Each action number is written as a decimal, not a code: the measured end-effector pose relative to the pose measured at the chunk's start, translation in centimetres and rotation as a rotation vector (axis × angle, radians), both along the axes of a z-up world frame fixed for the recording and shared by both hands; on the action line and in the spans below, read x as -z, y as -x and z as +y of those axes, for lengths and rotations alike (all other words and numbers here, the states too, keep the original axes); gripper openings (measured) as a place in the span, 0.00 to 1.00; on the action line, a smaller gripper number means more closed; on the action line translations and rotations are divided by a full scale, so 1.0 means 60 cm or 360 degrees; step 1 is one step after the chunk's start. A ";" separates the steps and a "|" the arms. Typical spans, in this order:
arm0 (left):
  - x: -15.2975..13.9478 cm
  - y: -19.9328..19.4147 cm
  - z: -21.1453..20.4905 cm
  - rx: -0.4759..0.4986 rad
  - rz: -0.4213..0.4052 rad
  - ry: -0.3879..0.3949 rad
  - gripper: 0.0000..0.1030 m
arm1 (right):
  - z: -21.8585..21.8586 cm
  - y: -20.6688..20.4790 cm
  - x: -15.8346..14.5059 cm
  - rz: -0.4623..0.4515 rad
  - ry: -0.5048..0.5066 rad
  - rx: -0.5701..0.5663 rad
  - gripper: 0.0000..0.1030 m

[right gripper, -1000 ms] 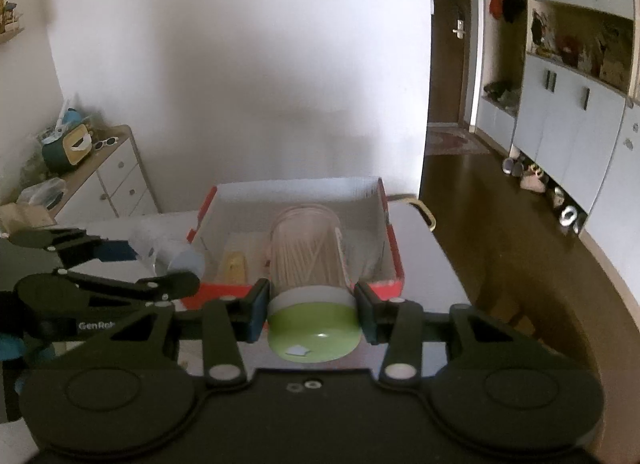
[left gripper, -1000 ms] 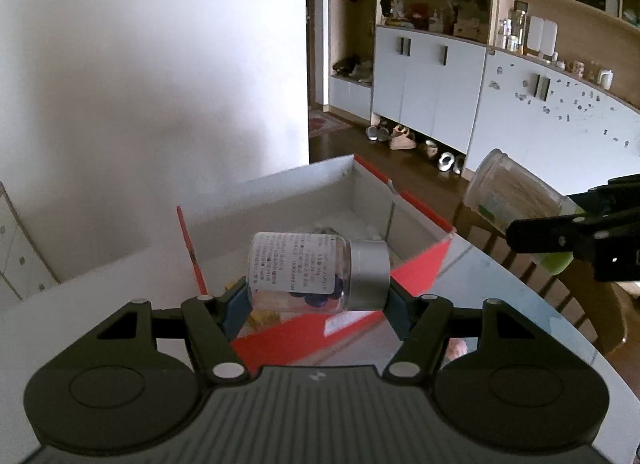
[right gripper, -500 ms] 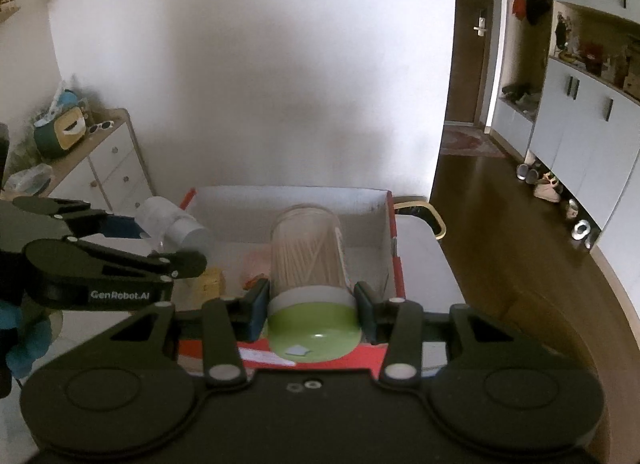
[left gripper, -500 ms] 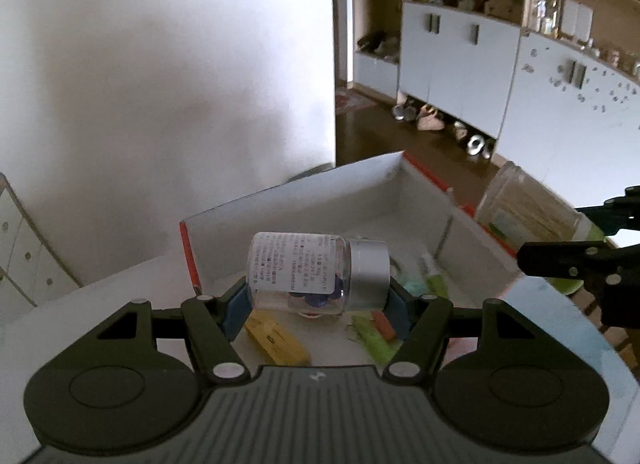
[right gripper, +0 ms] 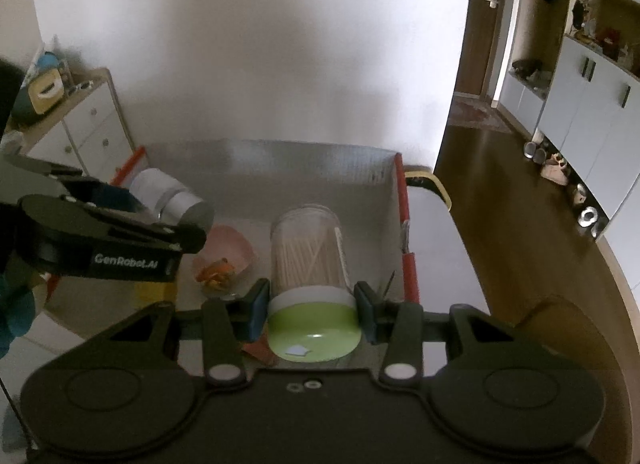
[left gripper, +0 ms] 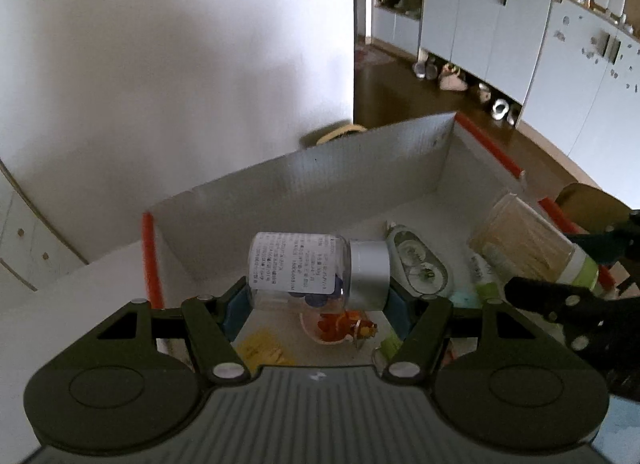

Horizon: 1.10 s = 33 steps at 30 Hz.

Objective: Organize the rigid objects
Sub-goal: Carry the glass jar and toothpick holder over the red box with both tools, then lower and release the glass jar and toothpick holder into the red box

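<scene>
Over the red-edged box (left gripper: 400, 168) on the table (right gripper: 436, 232), our left tool (left gripper: 318, 296) clamps a labelled bottle (left gripper: 304, 264) sideways; our right tool (right gripper: 310, 306) grips a toothpick jar (right gripper: 310, 260), its green base toward us; both hang above the box's floor.

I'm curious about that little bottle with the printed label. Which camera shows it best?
The left wrist view: the bottle lies sideways across the left gripper, label and silver cap facing the camera. The right wrist view shows only its capped end, partly hidden by that gripper.
</scene>
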<state>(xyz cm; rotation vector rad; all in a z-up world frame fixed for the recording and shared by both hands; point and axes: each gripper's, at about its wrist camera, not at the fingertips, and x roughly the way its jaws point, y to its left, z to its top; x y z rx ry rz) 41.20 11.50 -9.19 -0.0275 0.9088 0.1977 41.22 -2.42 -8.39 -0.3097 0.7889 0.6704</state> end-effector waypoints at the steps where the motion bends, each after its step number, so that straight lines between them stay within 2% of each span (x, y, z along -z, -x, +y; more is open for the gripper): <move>1: 0.007 -0.008 0.001 -0.0001 0.0027 0.0004 0.66 | 0.005 -0.002 0.004 -0.0006 0.0013 -0.0008 0.43; 11: 0.049 -0.069 0.008 -0.0035 0.0217 0.0023 0.66 | 0.062 -0.003 0.049 0.0017 0.0151 -0.0061 0.43; 19: 0.063 -0.086 0.014 -0.0003 0.0309 0.0037 0.66 | 0.077 -0.002 0.066 0.0061 0.0216 -0.0065 0.43; 29: 0.064 -0.084 0.010 0.0025 0.0332 0.0033 0.67 | 0.074 -0.002 0.074 0.0126 0.0210 -0.0056 0.43; 33: 0.063 -0.082 0.001 0.0034 0.0319 -0.0015 0.66 | 0.071 -0.004 0.067 0.0126 0.0202 -0.0043 0.45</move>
